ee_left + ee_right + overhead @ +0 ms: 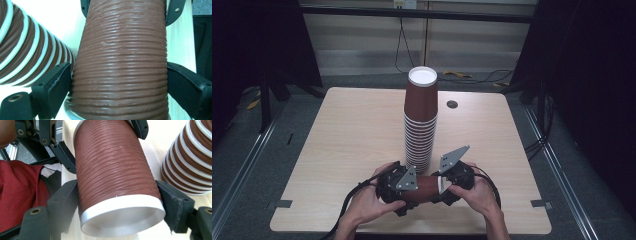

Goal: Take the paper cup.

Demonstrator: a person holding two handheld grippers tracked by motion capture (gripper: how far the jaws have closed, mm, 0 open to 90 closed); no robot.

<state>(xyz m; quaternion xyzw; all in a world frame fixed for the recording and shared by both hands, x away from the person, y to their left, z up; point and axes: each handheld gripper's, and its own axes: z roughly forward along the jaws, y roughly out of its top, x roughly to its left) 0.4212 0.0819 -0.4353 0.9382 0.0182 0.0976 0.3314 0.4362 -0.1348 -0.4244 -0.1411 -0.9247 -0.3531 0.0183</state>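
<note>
both hands at the near edge of the bench [342, 130], each with a gripper, and one ribbed brown paper cup [424, 188] lying level between them. left gripper [398, 186] has its jaws part closed on the cup's closed-bottom end; in the left gripper view both black pads press the ribbed wall [120, 65]. right gripper [451, 181] is clamped just behind the white rolled rim; in the right gripper view a pad sits on each side of the cup [115, 172], with the open mouth toward that camera.

step in hand, as i read it: a single cup held two-handed just in front of the tall cup stack [420, 120], either being pulled apart from a nested mate or readied for the stack. cannot tell if a second cup sits inside.

stack stands mouth-down mid-bench, white base on top, its foot just beyond the held cup.

next move likely calls for one gripper to let go, the other to turn the cup mouth-down and lift it above the stack's top. squeezing harder risks denting the wall.

cup: brown, closely ribbed sleeve, white rim, white inside, no visible crush.
</note>
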